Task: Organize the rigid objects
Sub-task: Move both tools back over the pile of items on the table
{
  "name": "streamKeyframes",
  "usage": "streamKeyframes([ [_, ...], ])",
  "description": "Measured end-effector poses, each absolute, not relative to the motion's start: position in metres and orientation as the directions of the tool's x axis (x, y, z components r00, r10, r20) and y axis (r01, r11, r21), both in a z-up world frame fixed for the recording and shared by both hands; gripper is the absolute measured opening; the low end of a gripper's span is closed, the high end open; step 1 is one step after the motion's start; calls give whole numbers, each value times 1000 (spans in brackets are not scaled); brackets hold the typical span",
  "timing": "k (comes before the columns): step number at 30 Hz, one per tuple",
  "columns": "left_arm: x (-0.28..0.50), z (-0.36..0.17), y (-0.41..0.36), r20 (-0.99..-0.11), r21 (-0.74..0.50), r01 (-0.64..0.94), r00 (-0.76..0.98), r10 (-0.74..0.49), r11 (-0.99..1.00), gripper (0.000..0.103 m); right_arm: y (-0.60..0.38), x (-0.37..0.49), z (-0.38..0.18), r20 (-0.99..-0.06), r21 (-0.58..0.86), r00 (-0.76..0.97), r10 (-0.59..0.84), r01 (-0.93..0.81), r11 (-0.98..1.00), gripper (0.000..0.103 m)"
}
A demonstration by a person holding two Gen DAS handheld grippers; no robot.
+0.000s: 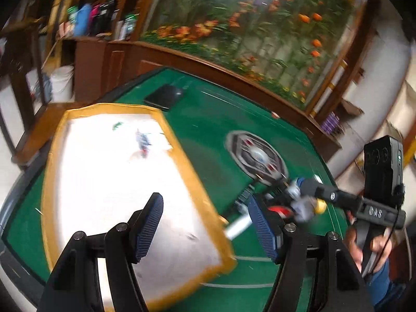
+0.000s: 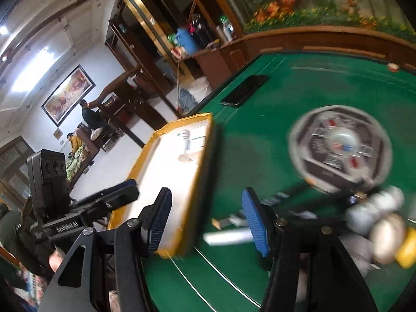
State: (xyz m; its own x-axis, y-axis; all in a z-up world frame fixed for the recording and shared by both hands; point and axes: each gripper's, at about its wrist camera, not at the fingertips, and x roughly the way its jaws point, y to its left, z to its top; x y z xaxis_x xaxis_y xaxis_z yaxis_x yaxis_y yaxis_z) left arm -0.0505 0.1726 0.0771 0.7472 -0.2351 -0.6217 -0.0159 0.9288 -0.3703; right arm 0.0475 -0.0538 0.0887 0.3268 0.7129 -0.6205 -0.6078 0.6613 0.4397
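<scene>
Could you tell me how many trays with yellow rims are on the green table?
1: the tray lies on the table's left side; none appear hidden.

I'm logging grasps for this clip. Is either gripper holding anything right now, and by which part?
Nothing is held. The left gripper and the right gripper both stand open above the green table, with nothing between their fingers.

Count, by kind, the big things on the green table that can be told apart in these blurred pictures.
Tray with yellow rim: 1
Round grey dial plate: 1
Flat black case: 1
White tube: 1
Total: 4
The pile of small items near the dial plate is too blurred to count.
</scene>
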Motion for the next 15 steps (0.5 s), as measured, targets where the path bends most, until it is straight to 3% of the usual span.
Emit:
streamKeyframes([
  [6,-54,65,95,-673,-356,169,635,-378,919,71,-152,41,79,-593,369,510,622,-515,774,56],
  [15,-33,28,31,-736,-422,170,510,-446,891,71,-222,67,51,-573,567,511,641,-317,760,56],
])
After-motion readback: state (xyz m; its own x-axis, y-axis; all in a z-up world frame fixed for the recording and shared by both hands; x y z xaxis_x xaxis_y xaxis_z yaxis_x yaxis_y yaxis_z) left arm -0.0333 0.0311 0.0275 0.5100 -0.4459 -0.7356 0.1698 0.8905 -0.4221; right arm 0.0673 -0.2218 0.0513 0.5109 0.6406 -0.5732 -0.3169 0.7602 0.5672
